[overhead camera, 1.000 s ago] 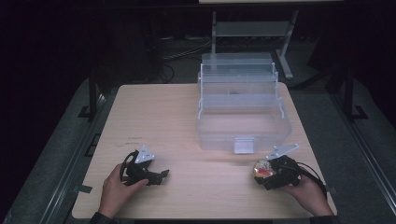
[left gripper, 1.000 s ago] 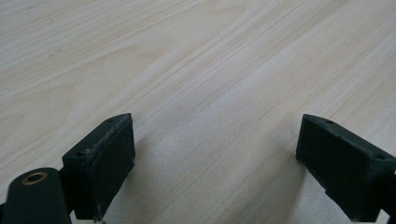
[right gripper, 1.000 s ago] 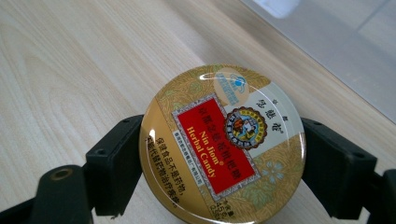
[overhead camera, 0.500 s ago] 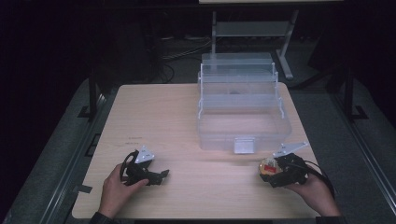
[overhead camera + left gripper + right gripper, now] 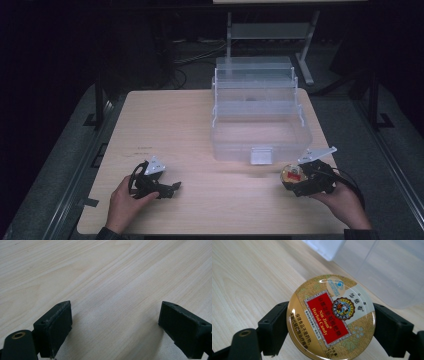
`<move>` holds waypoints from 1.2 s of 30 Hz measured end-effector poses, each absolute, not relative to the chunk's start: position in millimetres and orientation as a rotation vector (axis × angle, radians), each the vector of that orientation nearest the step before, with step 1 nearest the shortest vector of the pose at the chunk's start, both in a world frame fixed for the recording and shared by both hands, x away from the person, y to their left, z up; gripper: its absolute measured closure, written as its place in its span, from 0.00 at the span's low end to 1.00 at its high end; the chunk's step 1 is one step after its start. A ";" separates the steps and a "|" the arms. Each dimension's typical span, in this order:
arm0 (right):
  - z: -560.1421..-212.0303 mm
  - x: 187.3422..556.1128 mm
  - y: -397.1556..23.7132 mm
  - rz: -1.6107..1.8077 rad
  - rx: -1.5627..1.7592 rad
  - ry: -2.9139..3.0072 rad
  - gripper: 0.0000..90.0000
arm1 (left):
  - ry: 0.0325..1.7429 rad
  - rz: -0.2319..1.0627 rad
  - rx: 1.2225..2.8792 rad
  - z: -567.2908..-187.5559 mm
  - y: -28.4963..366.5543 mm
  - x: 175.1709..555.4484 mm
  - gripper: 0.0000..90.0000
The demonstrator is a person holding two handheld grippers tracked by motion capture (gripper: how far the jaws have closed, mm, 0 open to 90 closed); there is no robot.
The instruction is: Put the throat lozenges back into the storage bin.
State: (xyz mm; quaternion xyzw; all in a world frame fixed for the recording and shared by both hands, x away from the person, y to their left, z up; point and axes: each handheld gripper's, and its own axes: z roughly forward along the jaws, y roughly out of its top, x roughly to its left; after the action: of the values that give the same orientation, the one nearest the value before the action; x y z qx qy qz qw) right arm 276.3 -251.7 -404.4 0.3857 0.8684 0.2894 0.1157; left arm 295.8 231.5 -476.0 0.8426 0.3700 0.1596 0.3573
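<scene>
Standing open at the back of the pale wooden bench (image 5: 165,125), a clear plastic tiered storage box (image 5: 260,115) shows an empty bottom tub; right gripper (image 5: 300,181) clamps its fingers (image 5: 274,327) on a round gold-and-red candy tin (image 5: 331,318) just beside it, left gripper (image 5: 167,189) rests with fingers (image 5: 53,327) wide, dark room around

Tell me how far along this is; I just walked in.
Done: the right gripper has clamped the round candy tin, and the clear plastic box stands open with its trays stepped back. In hand: the tin is held near the box's front. Left: probably putting it inside. The left gripper rests open on the table.
</scene>
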 end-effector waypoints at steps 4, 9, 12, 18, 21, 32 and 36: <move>-399.0 277.5 -253.8 0.846 1.130 2.536 0.22 | 0.956 0.412 2.175 -476.0 231.5 295.7 0.12; -390.2 279.3 -256.2 0.848 1.126 2.525 0.22 | 0.956 0.411 2.175 -475.9 231.5 295.7 0.12; -386.5 280.0 -256.4 0.846 1.129 2.522 0.22 | 0.956 0.411 2.175 -475.9 231.5 295.7 0.12; -377.9 283.6 -257.6 0.845 1.122 2.518 0.22 | 0.956 0.411 2.175 -475.9 231.5 295.7 0.12; -374.7 284.9 -258.4 0.843 1.125 2.514 0.22 | 0.956 0.410 2.176 -475.8 231.5 295.7 0.12; -361.6 294.4 -266.1 0.839 1.145 2.491 0.22 | 0.956 0.407 2.181 -475.4 231.7 295.7 0.12; -358.5 297.0 -268.5 0.840 1.151 2.485 0.22 | 0.957 0.406 2.180 -475.5 231.6 295.7 0.12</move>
State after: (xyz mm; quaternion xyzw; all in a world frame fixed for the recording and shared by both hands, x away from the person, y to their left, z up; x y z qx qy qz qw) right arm 297.0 -268.5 -358.5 0.3980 0.8592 0.2904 0.1382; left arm 295.7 231.6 -475.5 0.8438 0.3704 0.1572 0.3552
